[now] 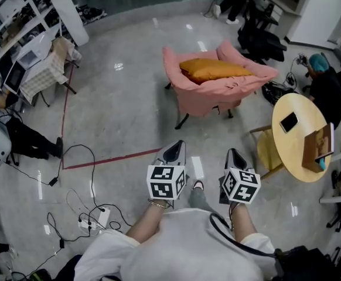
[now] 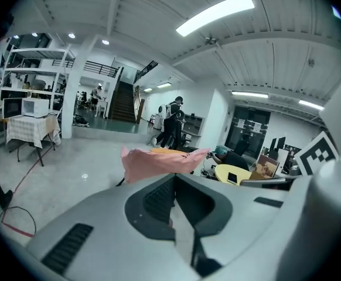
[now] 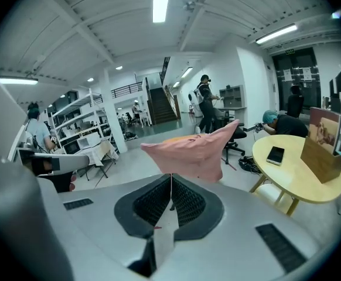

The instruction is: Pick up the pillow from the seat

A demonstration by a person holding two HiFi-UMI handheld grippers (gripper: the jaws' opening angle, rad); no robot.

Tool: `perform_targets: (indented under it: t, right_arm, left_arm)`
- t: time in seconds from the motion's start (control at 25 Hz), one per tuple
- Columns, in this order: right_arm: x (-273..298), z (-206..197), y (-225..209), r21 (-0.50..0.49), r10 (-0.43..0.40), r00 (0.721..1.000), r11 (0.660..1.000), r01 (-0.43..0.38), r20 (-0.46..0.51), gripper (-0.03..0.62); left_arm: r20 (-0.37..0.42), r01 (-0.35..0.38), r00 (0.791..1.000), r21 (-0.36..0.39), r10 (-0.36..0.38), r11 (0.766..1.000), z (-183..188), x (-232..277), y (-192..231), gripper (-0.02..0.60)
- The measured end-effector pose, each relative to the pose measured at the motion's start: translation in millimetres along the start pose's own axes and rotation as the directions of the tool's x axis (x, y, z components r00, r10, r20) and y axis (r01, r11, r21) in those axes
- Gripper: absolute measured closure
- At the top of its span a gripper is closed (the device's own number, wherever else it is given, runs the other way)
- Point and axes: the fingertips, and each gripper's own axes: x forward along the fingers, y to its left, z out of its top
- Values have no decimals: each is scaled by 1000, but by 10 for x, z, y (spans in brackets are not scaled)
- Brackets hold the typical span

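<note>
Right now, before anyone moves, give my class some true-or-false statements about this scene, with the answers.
1. The pillow lies on the chair. True.
2. The left gripper holds the pillow. False: it is shut on nothing and is apart from the chair.
3. A phone lies on the round table. True.
4. The right gripper has its jaws wide open. False: they are shut, with nothing between them.
5. The chair's cover is blue. False: it is pink.
</note>
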Motion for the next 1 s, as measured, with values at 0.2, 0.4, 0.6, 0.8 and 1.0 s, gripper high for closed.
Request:
perform_targets:
  t: [0.2, 0.4, 0.6, 0.8, 1.0]
  right_arm:
    - [333, 278, -276, 16, -5, 1000, 1000, 5, -9, 565]
    - [669, 573, -546, 25, 6, 1000, 1000, -6, 0, 565]
    - [935, 747, -676, 13, 24, 1000, 1000, -24, -5, 565]
    - [1182, 947, -986, 8, 23, 1000, 1000, -23, -8, 565]
    - [1337, 1041, -1119, 18, 26, 1000, 1000, -25, -11, 565]
  left_arm:
    - [-7, -9, 1000, 4, 9, 1000, 209, 398, -23, 574]
    - [-1, -16, 1000, 16, 16, 1000, 423, 825, -86, 574]
    - [6, -23, 1000, 13, 23, 1000, 576, 1163, -79, 574]
    - [6, -29, 1000, 19, 29, 999, 694, 1520, -172, 574]
    - [-14, -41, 999, 25, 41, 999, 694, 1680, -160, 574]
